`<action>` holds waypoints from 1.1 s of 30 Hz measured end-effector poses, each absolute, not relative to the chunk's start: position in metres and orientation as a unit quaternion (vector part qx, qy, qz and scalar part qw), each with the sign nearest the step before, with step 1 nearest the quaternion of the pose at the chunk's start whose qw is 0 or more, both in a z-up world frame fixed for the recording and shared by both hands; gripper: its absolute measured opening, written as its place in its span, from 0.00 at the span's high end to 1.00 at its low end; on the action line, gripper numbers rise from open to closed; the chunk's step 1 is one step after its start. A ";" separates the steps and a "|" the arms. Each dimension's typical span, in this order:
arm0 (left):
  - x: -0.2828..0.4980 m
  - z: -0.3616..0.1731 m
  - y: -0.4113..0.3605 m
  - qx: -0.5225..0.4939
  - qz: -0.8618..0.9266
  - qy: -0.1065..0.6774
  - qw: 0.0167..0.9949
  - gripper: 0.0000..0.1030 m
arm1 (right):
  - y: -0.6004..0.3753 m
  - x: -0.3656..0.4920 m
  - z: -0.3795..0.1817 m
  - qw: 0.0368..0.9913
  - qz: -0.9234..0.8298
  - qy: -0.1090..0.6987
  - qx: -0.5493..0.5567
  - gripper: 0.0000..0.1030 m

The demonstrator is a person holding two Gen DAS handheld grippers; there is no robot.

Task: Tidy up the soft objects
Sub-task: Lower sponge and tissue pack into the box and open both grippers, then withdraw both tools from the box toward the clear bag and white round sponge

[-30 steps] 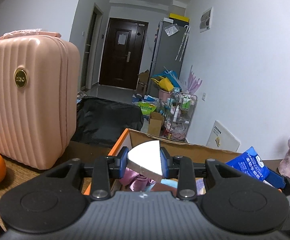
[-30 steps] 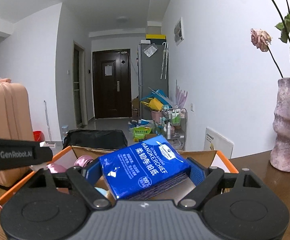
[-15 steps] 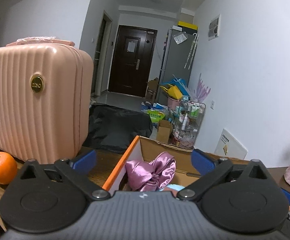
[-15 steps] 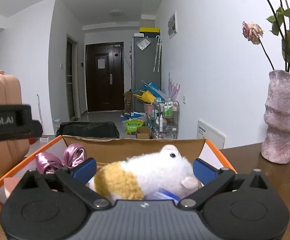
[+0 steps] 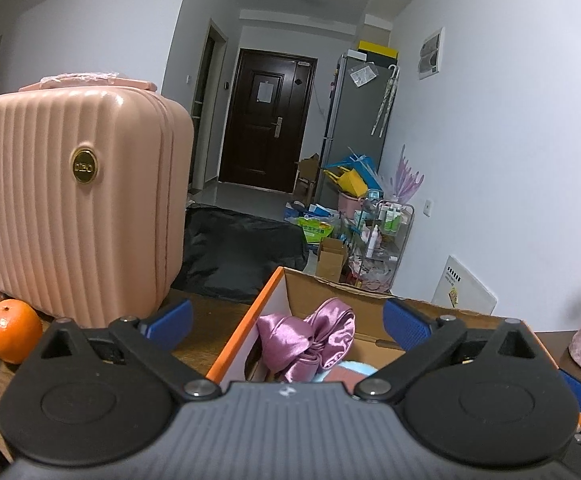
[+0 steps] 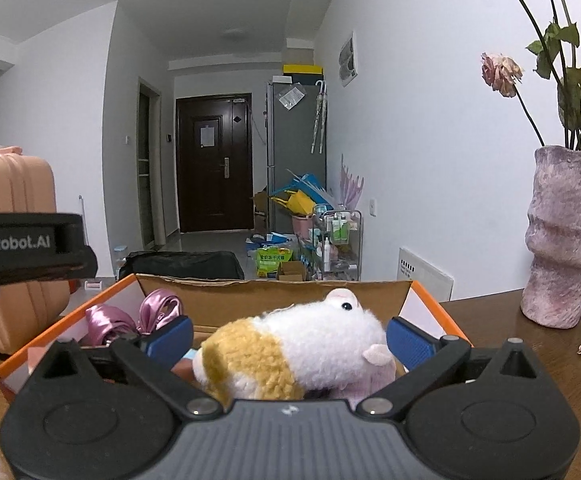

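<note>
Blue pads on my left gripper spread wide, nothing between them; its jaws just opened. Right gripper same, jaws just opened, pads either side of the plush but not pressing it, so I'd call that released. Plush lies in the box, which I take as the collecting bin. Purple satin bow sits in the box's left corner. Beyond, pink case left, vase right, both outside the box.
</note>
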State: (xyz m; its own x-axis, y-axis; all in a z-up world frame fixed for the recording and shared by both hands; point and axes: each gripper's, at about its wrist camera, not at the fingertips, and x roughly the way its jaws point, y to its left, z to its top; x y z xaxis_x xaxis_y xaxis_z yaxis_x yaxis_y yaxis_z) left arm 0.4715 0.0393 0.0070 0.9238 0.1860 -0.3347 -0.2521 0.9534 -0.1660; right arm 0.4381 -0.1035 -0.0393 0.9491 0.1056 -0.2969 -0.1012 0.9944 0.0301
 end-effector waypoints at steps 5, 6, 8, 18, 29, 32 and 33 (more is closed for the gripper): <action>0.461 0.009 0.043 -0.102 0.111 0.160 0.976 0.00 | -0.100 0.429 -0.040 0.988 0.050 0.147 -0.007 0.00; 0.458 0.009 0.044 -0.101 0.110 0.159 0.976 0.00 | -0.101 0.426 -0.040 0.988 0.050 0.147 -0.010 0.00; 0.451 0.010 0.046 -0.096 0.110 0.157 0.977 0.00 | -0.101 0.420 -0.040 0.988 0.051 0.148 -0.013 0.00; 0.411 0.008 0.053 -0.064 0.087 0.163 0.981 0.00 | -0.115 0.390 -0.040 0.984 0.055 0.169 -0.026 0.00; 0.374 0.001 0.061 -0.040 0.067 0.177 0.981 0.00 | -0.140 0.357 -0.044 0.978 0.071 0.197 -0.023 0.00; 0.364 -0.002 0.060 -0.026 0.059 0.180 0.982 0.00 | -0.148 0.348 -0.044 0.978 0.073 0.195 -0.022 0.00; 0.360 -0.003 0.059 -0.023 0.057 0.181 0.982 0.00 | -0.151 0.344 -0.044 0.978 0.074 0.194 -0.023 0.00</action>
State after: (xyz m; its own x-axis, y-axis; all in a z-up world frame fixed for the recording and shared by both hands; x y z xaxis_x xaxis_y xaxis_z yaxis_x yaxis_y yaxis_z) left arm 0.3600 0.0595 -0.0028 0.9279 0.1030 -0.3582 -0.1198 0.9925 -0.0249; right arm 0.3437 -0.1512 -0.0442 0.9140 0.1350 -0.3827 -0.1532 0.9880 -0.0174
